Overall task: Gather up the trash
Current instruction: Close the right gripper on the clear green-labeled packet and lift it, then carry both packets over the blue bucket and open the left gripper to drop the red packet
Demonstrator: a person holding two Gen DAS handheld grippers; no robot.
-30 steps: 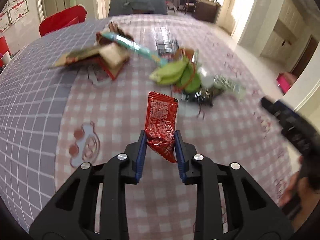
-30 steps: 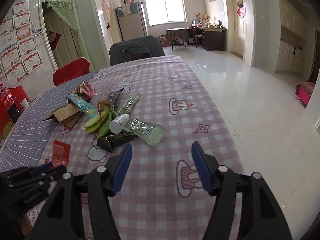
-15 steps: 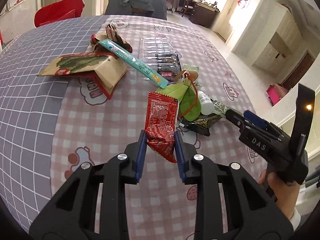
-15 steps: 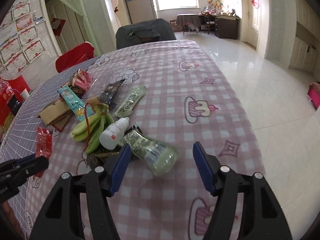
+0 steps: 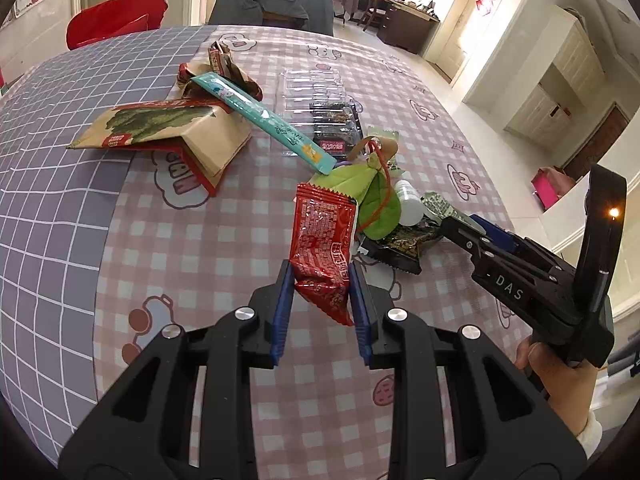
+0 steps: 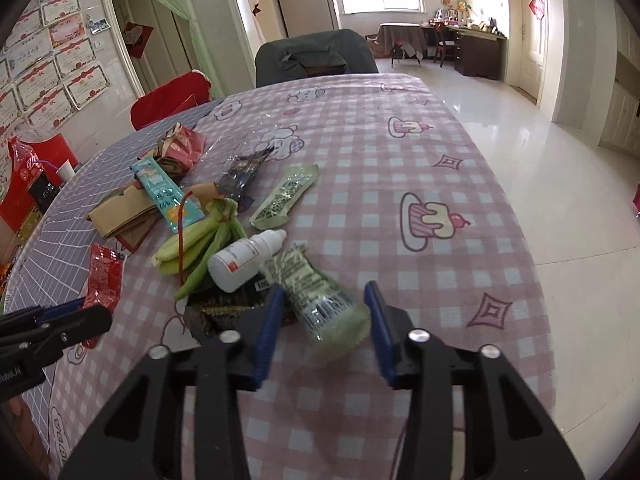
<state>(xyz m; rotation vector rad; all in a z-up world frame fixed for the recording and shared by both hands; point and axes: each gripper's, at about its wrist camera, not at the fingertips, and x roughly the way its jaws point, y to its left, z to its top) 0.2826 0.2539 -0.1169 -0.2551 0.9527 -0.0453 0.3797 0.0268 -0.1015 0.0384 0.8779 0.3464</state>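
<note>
My left gripper point(image 5: 320, 280) is shut on a red snack wrapper point(image 5: 324, 240) and holds it above the table; the wrapper also shows in the right wrist view point(image 6: 104, 276). My right gripper point(image 6: 322, 314) is open, its fingers either side of a clear green wrapper point(image 6: 324, 300) lying on the checked tablecloth point(image 6: 400, 184). Beside it lie a small white bottle point(image 6: 244, 258), a dark wrapper point(image 6: 224, 308) and green leaves tied with red string point(image 6: 204, 240). The right gripper also shows in the left wrist view point(image 5: 476, 228).
Further back lie a brown paper bag point(image 5: 180, 132), a teal stick pack point(image 5: 272, 124), a clear plastic tray point(image 5: 320, 100), a second green wrapper point(image 6: 286, 196) and crumpled red wrappers point(image 5: 220, 68). Chairs point(image 6: 316, 56) stand at the far edge. The table's right edge drops to the floor.
My right gripper has moved forward and down until its open fingers flank the clear green wrapper. My left gripper still holds the red wrapper and has shifted slightly over the table.
</note>
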